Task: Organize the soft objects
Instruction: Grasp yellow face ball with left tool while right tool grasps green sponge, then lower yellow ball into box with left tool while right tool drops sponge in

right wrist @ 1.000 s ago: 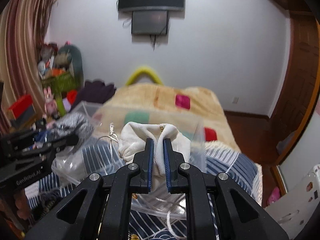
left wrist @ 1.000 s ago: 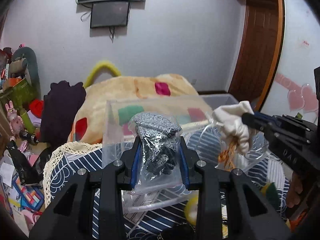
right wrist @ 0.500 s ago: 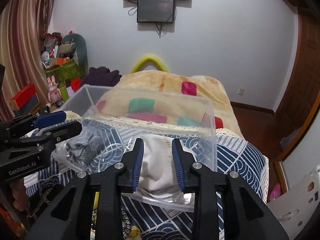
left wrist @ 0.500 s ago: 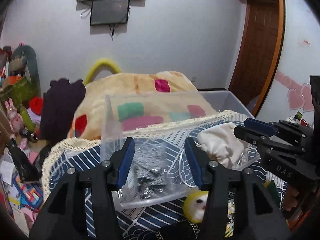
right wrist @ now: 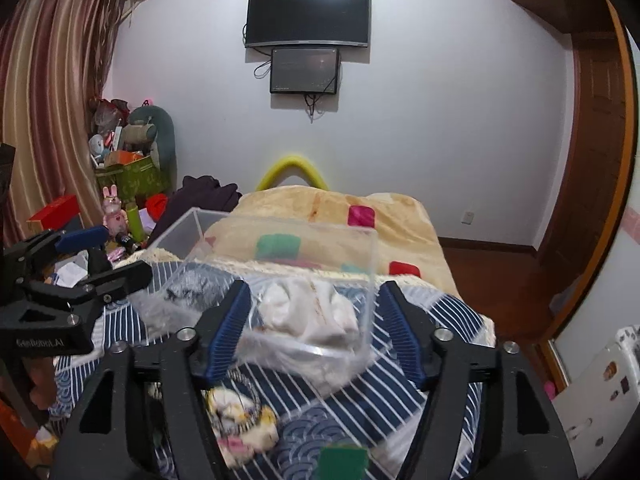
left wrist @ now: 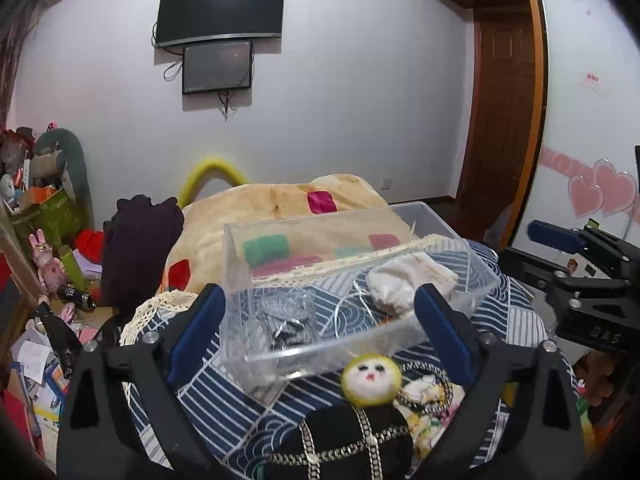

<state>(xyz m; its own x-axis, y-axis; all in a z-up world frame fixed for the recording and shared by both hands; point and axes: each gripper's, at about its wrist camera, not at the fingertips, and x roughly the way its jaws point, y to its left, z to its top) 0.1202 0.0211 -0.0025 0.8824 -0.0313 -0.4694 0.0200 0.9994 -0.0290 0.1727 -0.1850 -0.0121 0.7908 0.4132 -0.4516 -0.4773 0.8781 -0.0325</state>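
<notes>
Soft bundles (left wrist: 404, 286) lie in the clear bin (left wrist: 360, 346) — beyond both tools (left wrist: 318, 338) (right wrist: 314, 332), each spread wide, empty.

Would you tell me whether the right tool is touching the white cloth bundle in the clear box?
Apart. In the right wrist view, the right tool is open outside the clear box, whose wall separates it from the white cloth bundle.
</notes>
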